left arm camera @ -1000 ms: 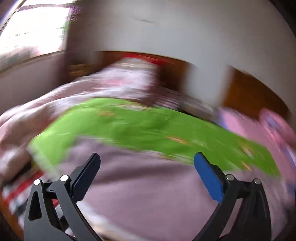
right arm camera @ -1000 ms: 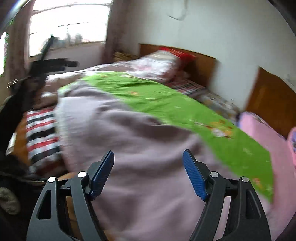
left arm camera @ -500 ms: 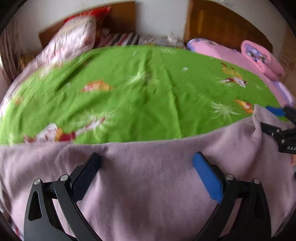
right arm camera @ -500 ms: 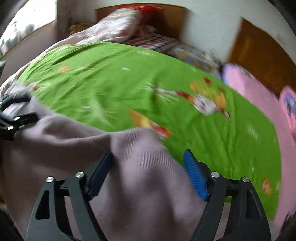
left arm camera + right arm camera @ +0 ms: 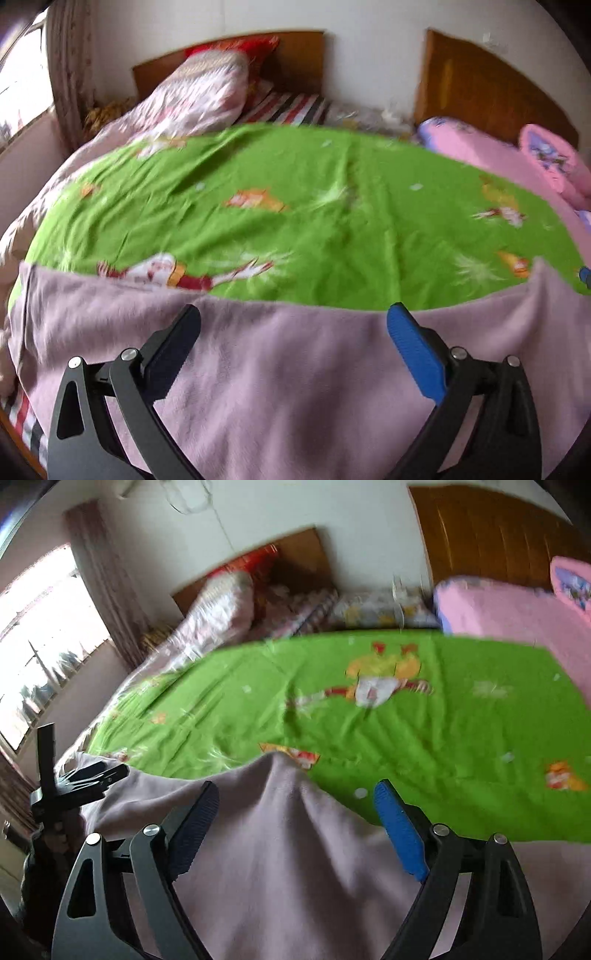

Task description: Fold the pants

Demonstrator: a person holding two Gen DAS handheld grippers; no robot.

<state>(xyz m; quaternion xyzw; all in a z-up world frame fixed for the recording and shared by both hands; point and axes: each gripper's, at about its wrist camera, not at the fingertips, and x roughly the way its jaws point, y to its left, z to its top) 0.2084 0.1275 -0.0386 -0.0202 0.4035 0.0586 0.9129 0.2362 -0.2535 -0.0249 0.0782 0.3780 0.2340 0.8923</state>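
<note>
Pants (image 5: 295,369) lie under and between our spread fingers (image 5: 413,347) on both the left gripper (image 5: 293,325) and right gripper (image 5: 295,805), nothing pinched, so we judge it best to close squarely on the far edge before folding.

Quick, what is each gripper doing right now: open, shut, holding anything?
Left gripper: open, over the pants, gripping nothing.
Right gripper: open, with a raised fold of the pants between its jaws, not clamped.
</note>
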